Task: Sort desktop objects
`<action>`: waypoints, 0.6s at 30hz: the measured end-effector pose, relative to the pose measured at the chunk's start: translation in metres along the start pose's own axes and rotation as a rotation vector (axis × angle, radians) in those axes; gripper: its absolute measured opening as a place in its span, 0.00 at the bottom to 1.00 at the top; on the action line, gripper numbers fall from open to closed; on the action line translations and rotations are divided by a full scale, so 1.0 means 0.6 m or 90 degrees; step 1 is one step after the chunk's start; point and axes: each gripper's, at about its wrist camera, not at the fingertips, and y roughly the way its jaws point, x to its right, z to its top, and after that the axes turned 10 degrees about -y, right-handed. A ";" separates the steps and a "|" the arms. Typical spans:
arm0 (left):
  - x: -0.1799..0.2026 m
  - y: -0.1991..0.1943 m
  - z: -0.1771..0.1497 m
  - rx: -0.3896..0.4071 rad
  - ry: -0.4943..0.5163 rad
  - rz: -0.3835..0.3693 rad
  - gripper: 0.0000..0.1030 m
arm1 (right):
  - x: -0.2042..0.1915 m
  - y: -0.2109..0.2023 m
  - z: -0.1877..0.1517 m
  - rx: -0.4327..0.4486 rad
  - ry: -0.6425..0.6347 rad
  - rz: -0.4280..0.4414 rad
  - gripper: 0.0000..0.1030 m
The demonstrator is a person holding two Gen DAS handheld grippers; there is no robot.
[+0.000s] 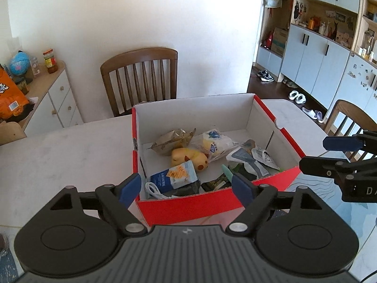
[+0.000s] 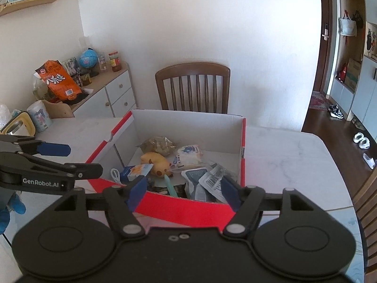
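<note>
A red cardboard box [image 1: 188, 206] [image 2: 188, 210] with white inner walls stands on the pale table. Inside lie a yellow toy duck [image 1: 190, 156] [image 2: 156, 161], a blue-and-white snack pack [image 1: 173, 175] [image 2: 135, 172], a clear bag with a yellow item [image 1: 214, 143] [image 2: 188, 155], a crumpled brown wrapper [image 1: 170, 140] [image 2: 159, 145], a white cable [image 1: 153, 189], a green stick [image 2: 169, 185] and grey sachets [image 1: 256, 159] [image 2: 205, 182]. My left gripper [image 1: 186, 187] hangs open over the box's near wall, nothing between its blue pads. My right gripper [image 2: 183, 192] is open there too, empty.
A wooden chair [image 1: 141, 77] [image 2: 195, 87] stands behind the table. A white sideboard [image 1: 51, 101] [image 2: 110, 94] with a globe, a jar and an orange bag is at the left. A second chair [image 1: 348, 120] and blue cabinets are at the right.
</note>
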 end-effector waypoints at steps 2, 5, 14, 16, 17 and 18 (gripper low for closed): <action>0.000 -0.007 -0.003 0.004 0.001 -0.001 0.84 | -0.002 -0.003 -0.002 0.006 -0.003 0.003 0.74; 0.003 -0.019 -0.008 0.014 0.006 0.000 0.84 | -0.007 -0.011 -0.005 0.021 -0.009 0.011 0.85; 0.000 -0.045 -0.016 0.022 -0.015 0.005 0.84 | -0.007 -0.033 -0.009 0.040 -0.007 0.024 1.00; 0.000 -0.049 -0.018 0.022 -0.018 0.012 0.84 | -0.007 -0.035 -0.012 0.039 -0.006 0.023 1.00; 0.000 -0.051 -0.019 0.023 -0.018 0.016 0.84 | -0.007 -0.037 -0.012 0.039 -0.005 0.024 1.00; 0.001 -0.053 -0.020 0.023 -0.017 0.021 0.84 | -0.007 -0.038 -0.013 0.039 -0.004 0.026 1.00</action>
